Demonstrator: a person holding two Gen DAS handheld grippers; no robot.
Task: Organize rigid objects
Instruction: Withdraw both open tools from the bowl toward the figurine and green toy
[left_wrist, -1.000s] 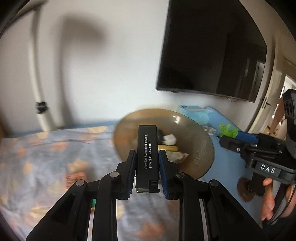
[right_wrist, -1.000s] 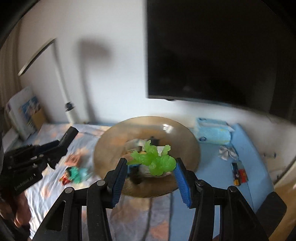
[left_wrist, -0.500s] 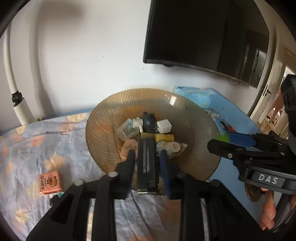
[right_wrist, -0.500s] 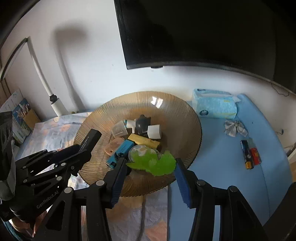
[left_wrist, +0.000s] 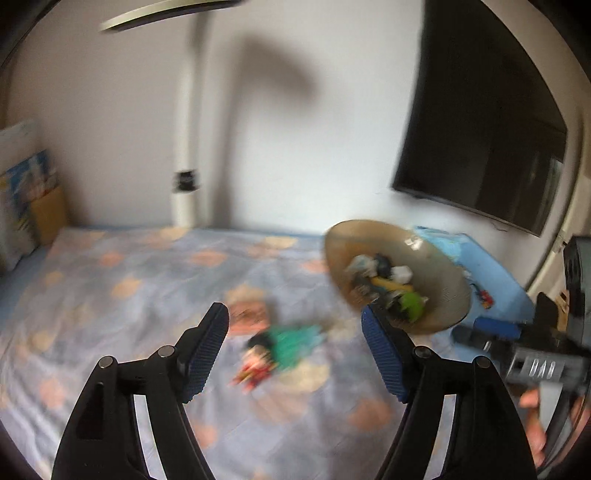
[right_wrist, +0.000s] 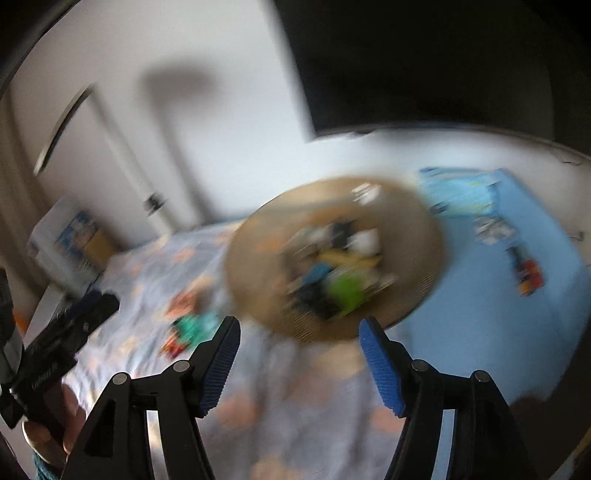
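Both views are blurred by motion. A ribbed amber bowl (left_wrist: 443, 266) (right_wrist: 258, 258) holds several small objects, among them a bright green toy (left_wrist: 412, 304) (right_wrist: 347, 290) and a dark block (right_wrist: 314, 299). My left gripper (left_wrist: 295, 317) is opening, with nothing between its blue pads. It hangs over the flowered bedspread, left of the bowl. Ahead of it lie a green-and-red toy figure (left_wrist: 280, 347) (right_wrist: 188, 328) and a small orange box (left_wrist: 247, 314). My right gripper (right_wrist: 299, 326) is also opening and holds nothing, just short of the bowl's near rim.
A black TV (left_wrist: 480, 129) hangs on the wall and a white lamp pole (left_wrist: 184, 147) stands at the back. A blue mat (right_wrist: 498, 314) right of the bowl carries a tissue pack (right_wrist: 458, 192) and small batteries (right_wrist: 528, 273). Books (left_wrist: 26, 192) lean at the far left.
The left gripper let go of the black block at the bowl and swung left over the bedspread. The right gripper released the green toy into the bowl. Both now stand open.
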